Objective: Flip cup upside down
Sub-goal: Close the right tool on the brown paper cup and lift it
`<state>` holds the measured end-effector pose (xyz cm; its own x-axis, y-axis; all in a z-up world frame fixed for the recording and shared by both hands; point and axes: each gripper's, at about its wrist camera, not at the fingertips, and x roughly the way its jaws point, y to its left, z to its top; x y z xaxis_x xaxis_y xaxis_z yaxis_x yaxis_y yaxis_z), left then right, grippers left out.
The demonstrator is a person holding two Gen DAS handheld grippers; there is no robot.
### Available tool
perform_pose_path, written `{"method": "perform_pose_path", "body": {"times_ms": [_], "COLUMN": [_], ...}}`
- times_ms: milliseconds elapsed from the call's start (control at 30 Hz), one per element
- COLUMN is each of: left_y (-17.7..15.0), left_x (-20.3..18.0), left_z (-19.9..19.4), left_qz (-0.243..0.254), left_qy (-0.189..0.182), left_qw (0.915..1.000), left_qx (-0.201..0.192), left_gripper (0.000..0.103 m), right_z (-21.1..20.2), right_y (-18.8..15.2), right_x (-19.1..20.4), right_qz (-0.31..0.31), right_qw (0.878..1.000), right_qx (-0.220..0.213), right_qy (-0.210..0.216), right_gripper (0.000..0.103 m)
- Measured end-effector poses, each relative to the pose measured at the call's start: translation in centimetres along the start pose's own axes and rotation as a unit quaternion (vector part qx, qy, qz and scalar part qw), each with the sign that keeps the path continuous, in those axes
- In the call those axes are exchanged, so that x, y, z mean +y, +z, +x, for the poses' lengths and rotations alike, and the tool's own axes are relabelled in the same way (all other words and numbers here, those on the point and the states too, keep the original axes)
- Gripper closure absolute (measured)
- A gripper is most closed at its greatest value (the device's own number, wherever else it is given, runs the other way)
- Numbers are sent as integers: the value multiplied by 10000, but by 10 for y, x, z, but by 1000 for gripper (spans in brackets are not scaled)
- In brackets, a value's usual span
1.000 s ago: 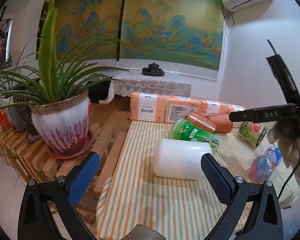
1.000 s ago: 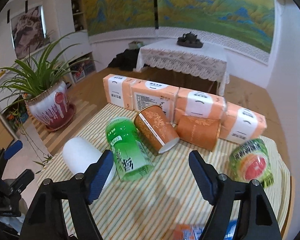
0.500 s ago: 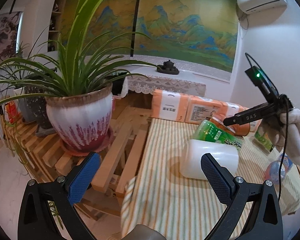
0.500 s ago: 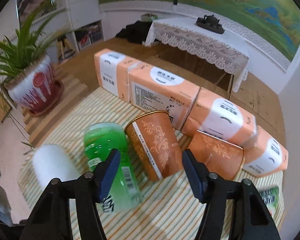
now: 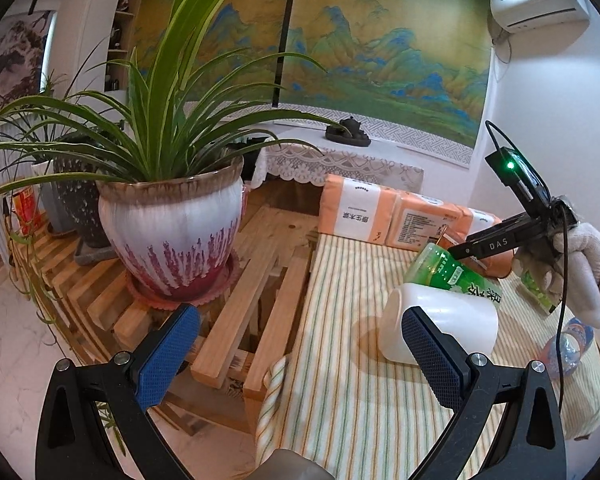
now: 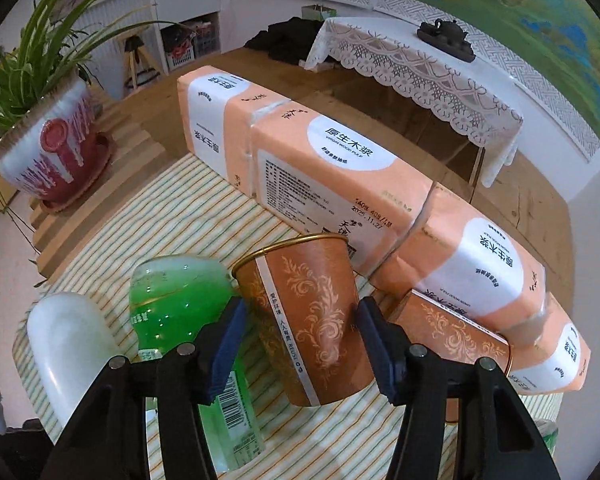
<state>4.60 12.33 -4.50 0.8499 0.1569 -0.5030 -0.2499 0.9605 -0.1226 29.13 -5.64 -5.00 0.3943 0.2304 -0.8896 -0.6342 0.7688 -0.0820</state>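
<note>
Striped cloth covers the desk [image 6: 172, 200]. Up close, the right claw [image 6: 300, 344] has its blue pads on both sides of the brown cup [image 6: 312, 320], pinching it; the cup's bottom is hidden behind the claw. A green bottle [image 6: 180, 304] lies just beside the cup, partly blocked. The left claw [image 5: 300, 356] is spread wide with nothing in it, near a white jar [image 5: 452, 320]. Farther back sit orange tissue packs [image 6: 324, 168].
</note>
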Motion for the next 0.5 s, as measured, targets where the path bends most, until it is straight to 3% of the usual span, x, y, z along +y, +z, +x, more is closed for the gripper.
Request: {"method": "perform_pose_path", "body": {"times_ms": [200, 300, 500], "left_y": [0, 1, 2], "left_x": [4, 4, 4], "left_z": [4, 2, 2], "left_qz": [-69, -73, -77], "left_qy": [4, 6, 1], "left_qw": [9999, 10000, 10000], "left_qx": [78, 61, 59], "left_gripper": [1, 1, 1], "right_z": [3, 5, 12], "right_y": [2, 2, 3], "right_x": [1, 4, 9], "right_qz": [-111, -204, -338], "right_qw": [9999, 9995, 9986], "right_qx": [82, 101, 204], "right_qy": [-91, -231, -352], "right_gripper": [48, 41, 41]}}
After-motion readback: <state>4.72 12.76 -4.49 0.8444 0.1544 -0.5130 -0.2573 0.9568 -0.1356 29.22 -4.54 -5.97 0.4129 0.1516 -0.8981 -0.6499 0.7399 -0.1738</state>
